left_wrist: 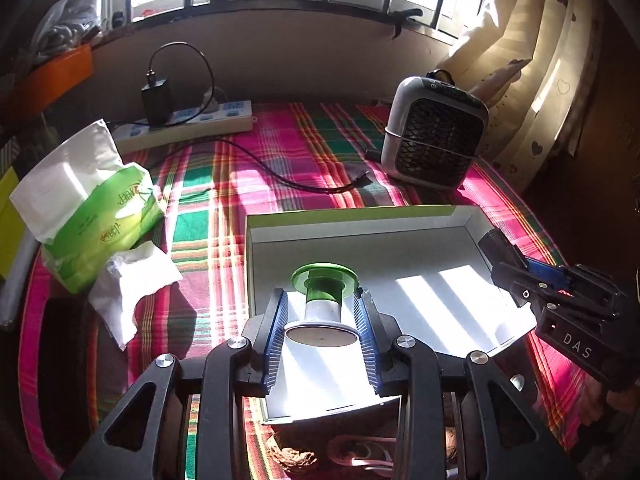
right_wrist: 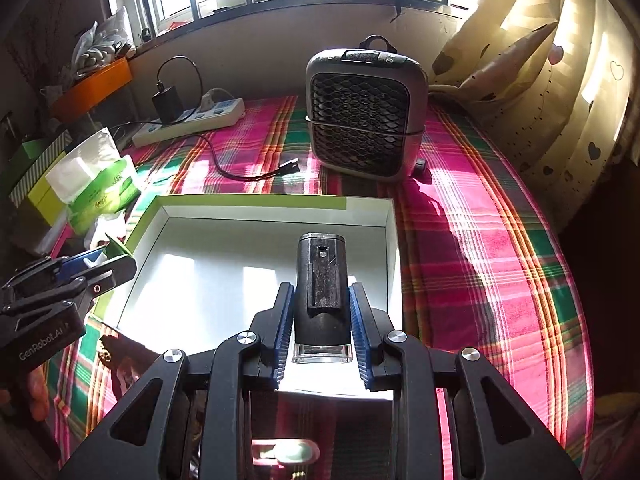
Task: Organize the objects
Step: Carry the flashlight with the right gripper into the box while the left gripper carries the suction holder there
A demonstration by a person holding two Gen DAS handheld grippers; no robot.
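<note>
White box [right_wrist: 272,216] holds nothing; bottle [left_wrist: 320,320] and black device [right_wrist: 322,280] held above.

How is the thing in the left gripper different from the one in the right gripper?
The white bottle in the left gripper is pale with a green flared cap; the black device in the right gripper is dark with a clear end. The bottle looks rounded, the device blockier. Both are clamped between blue pads over the open white box.
</note>
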